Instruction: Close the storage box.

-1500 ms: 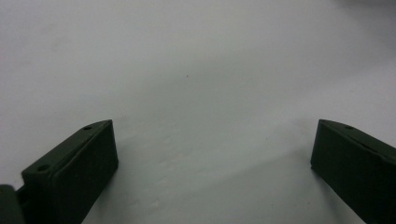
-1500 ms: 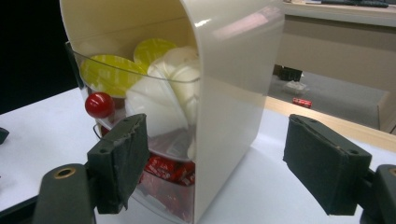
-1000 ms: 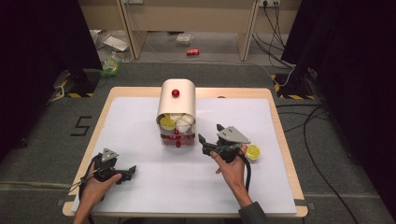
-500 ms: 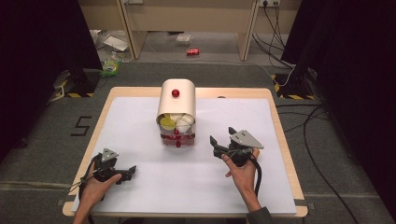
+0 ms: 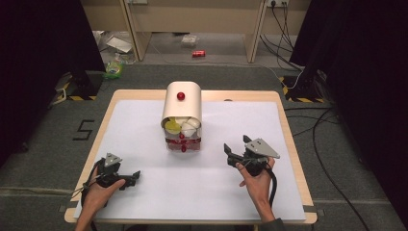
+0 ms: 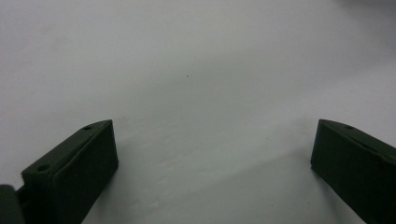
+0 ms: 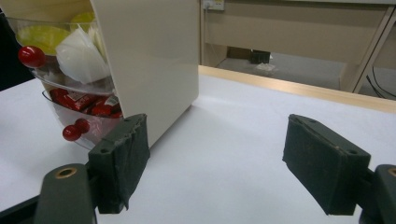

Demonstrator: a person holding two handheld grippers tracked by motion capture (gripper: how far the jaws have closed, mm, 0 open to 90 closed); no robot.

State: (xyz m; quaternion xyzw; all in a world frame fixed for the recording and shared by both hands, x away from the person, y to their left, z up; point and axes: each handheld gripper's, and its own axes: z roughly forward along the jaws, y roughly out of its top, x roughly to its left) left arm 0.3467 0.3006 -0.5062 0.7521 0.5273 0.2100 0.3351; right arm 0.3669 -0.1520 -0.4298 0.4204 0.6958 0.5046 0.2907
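A cream rounded cabinet [image 5: 182, 101] with a red knob [image 5: 181, 96] stands mid-table. Both of its clear drawers are pulled out toward me. The upper drawer [image 5: 180, 126] holds yellow and white items, the lower drawer [image 5: 183, 142] red packets. My right gripper [image 5: 235, 144] is open and empty on the white table [image 5: 144, 120], right of the drawers, jaws pointing at the cabinet. In the right gripper view the cabinet [image 7: 149, 56] and its drawers [image 7: 79, 102] lie left of the gripper [image 7: 219, 154]. My left gripper [image 5: 133, 178] rests open and empty at the front left, its jaws [image 6: 212, 154] over bare table.
The table's wooden rim [image 5: 288, 139] runs close to the right hand. Black cables [image 5: 312, 125] trail on the floor at the right. A red can [image 5: 198, 53] and litter lie on the floor by the wooden furniture [image 5: 192, 19] at the back.
My right gripper has moved to the right, away from the drawers, and now covers the spot where a small yellow item lay. The left gripper has stayed put.
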